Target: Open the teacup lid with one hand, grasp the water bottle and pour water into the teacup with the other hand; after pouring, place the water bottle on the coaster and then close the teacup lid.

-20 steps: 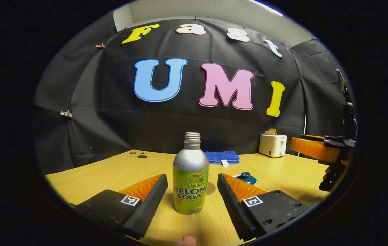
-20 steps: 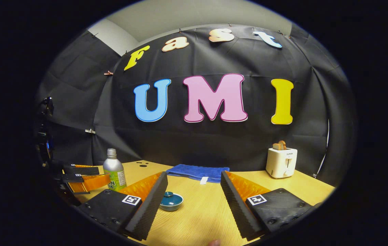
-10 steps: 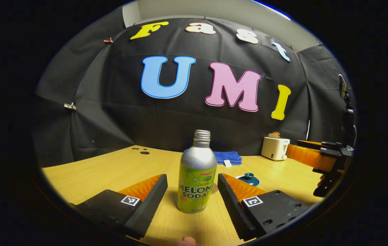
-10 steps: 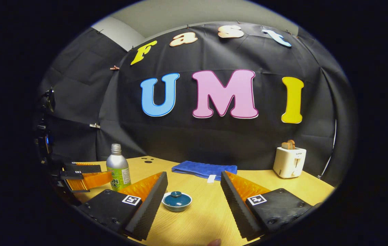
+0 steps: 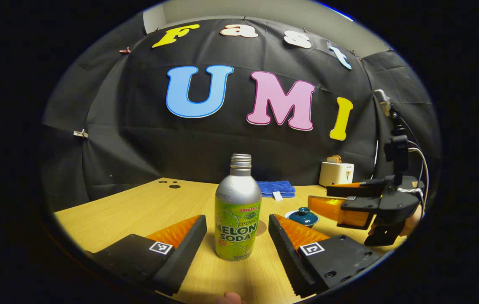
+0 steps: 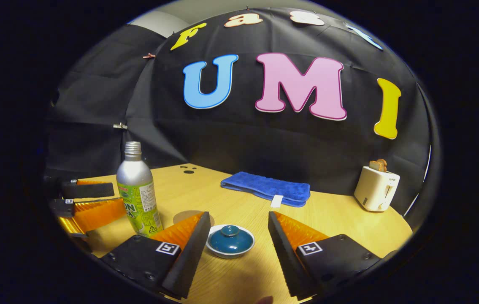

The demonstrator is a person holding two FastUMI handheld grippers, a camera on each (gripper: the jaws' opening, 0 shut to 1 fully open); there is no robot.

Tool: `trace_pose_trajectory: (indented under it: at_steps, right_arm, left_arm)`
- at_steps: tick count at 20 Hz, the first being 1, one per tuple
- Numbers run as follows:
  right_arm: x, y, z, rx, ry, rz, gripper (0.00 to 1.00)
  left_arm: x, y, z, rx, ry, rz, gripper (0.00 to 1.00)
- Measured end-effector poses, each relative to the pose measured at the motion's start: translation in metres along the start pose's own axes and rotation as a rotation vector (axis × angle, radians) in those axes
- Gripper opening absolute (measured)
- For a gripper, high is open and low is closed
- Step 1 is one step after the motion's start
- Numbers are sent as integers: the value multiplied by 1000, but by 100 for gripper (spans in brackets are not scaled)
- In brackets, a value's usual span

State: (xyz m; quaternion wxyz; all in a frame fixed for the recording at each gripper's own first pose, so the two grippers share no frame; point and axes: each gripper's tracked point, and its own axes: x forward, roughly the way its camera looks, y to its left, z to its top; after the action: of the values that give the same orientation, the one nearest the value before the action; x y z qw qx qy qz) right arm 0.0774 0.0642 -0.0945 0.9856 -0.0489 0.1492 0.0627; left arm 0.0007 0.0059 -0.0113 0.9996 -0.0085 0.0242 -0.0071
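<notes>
Teacup (image 6: 230,241) with its lid on sits near the front edge of the tabletop (image 6: 340,211), dead ahead between the right gripper's (image 6: 237,240) wide-open jaws, while the upright water bottle (image 5: 238,211) stands between the left gripper's (image 5: 237,242) equally wide jaws, untouched.

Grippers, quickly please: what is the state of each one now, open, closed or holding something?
Left gripper: open, soda bottle between its fingers, not gripped.
Right gripper: open, holding nothing, lidded teacup just ahead.
</notes>
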Motion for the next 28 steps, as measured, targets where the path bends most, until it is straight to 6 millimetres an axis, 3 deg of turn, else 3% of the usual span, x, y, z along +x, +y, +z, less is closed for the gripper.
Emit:
trace_pose_trajectory:
  at_steps: [3, 6, 7, 10, 11, 12, 15, 18, 22, 28]
  right_arm:
    - [16, 5, -17, 6, 65, 9, 69]
    - [26, 10, -26, 26, 111, 23, 67]
    - [30, 11, -30, 32, 125, 27, 51]
    - [30, 9, -27, 36, 126, 19, 42]
    - [31, 9, -26, 48, 127, 30, 27]
    - [28, 10, -25, 65, 127, 42, 32]
    - [22, 6, -12, 92, 79, 45, 32]
    - [4, -10, 19, 100, -11, 20, 33]
    - [-44, -47, 47, 112, -118, -26, 33]
    - [-105, -106, 41, 109, -142, -117, 33]
  left_arm:
    - [0, 2, 0, 0, -3, 2, 94]
    - [1, 4, 0, -1, 1, 3, 94]
    - [0, 5, 0, 0, 1, 5, 94]
    - [1, 7, 1, -4, 0, 5, 94]
    - [2, 7, -2, -6, 4, 4, 94]
    - [2, 6, -3, -9, 7, 1, 94]
    - [6, 3, -7, -21, 21, -8, 94]
    - [11, 1, -9, -17, 26, -10, 94]
    - [27, 5, -14, -23, 43, 2, 94]
    - [55, 7, -15, 33, 49, 35, 93]
